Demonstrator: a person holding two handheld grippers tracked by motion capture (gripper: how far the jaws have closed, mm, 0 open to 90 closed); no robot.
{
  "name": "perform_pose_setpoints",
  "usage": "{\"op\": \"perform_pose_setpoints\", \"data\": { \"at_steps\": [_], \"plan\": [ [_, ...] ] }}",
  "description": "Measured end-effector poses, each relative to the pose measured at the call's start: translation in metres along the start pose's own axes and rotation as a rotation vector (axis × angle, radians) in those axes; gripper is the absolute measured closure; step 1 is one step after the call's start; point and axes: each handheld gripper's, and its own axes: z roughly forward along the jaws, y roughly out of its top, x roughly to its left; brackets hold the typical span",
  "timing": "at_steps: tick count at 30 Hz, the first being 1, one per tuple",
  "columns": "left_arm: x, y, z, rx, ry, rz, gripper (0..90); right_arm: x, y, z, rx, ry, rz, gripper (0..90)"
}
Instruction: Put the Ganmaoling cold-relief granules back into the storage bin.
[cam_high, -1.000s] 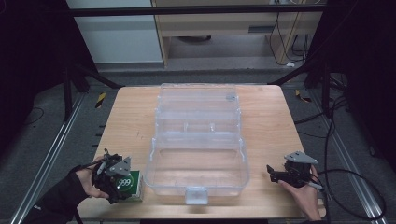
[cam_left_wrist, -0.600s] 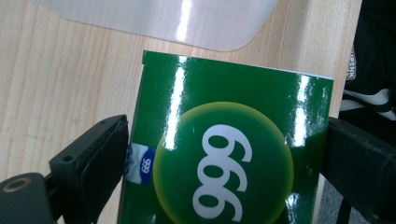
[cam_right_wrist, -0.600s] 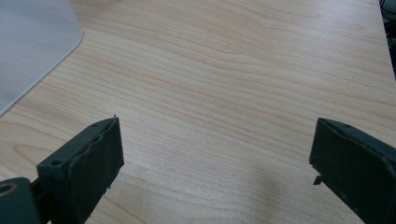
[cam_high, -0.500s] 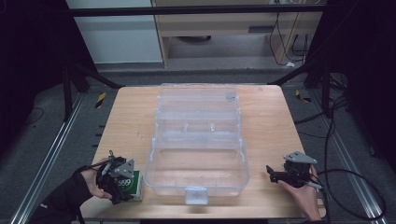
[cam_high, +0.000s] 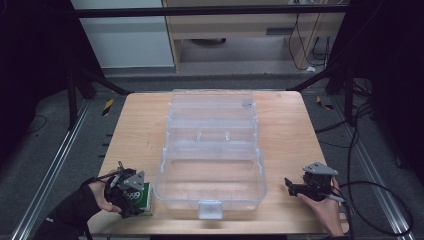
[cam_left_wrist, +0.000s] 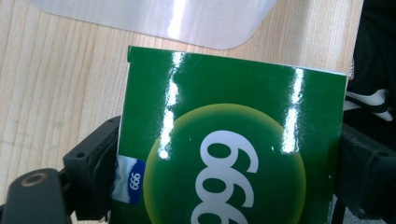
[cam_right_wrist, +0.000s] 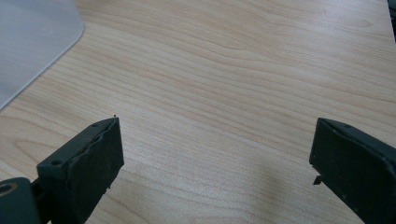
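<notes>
While the green box (cam_left_wrist: 233, 140) stands on the tabletop (cam_high: 140, 130) just beside the near left corner of the clear plastic case (cam_high: 212, 150), the left tool (cam_high: 131, 192) has just been closing around it, its jaws at both sides of the box. By my judgement the pick-up is only beginning; lifting and placing in the open case remain. The right tool (cam_high: 292, 187) rests spread and empty over bare wood.

Black sleeve (cam_high: 65, 212), black claws, grey three-cornered plates, trailing black cables.
</notes>
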Motion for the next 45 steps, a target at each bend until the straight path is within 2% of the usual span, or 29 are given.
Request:
{"op": "perform_pose_setpoints", "data": {
  "at_steps": [5, 8, 12, 18, 23, 34, 45],
  "plan": [
    [0.0, 0.0, -0.002, 0.012, -0.006, -0.009, 13.4, 0.0, 0.0, 0.0, 0.002, 0.001, 0.0, 3.3],
    [0.0, 0.001, -0.003, 0.021, -0.005, -0.001, 14.0, 0.0, 0.0, 0.0, 0.003, 0.002, -0.001, 3.4],
    [-0.001, 0.001, -0.007, 0.01, -0.014, -0.01, 14.4, 0.0, 0.0, 0.0, 0.002, 0.002, 0.0, 3.4],
    [-0.004, 0.004, -0.023, 0.009, 0.004, -0.005, 14.5, 0.0, 0.0, 0.0, 0.0, 0.001, 0.001, 3.4],
    [-0.007, 0.006, -0.039, -0.013, 0.017, 0.003, 14.5, 0.0, 0.0, 0.0, 0.001, 0.0, 0.0, 3.4],
    [-0.009, 0.012, -0.074, -0.03, 0.061, 0.015, 14.6, 0.0, 0.0, 0.0, 0.0, 0.0, 0.001, 3.4],
    [-0.007, 0.028, -0.093, -0.052, 0.07, 0.034, 14.7, 0.0, 0.0, 0.0, 0.001, 0.001, 0.001, 3.4]
  ]
}}
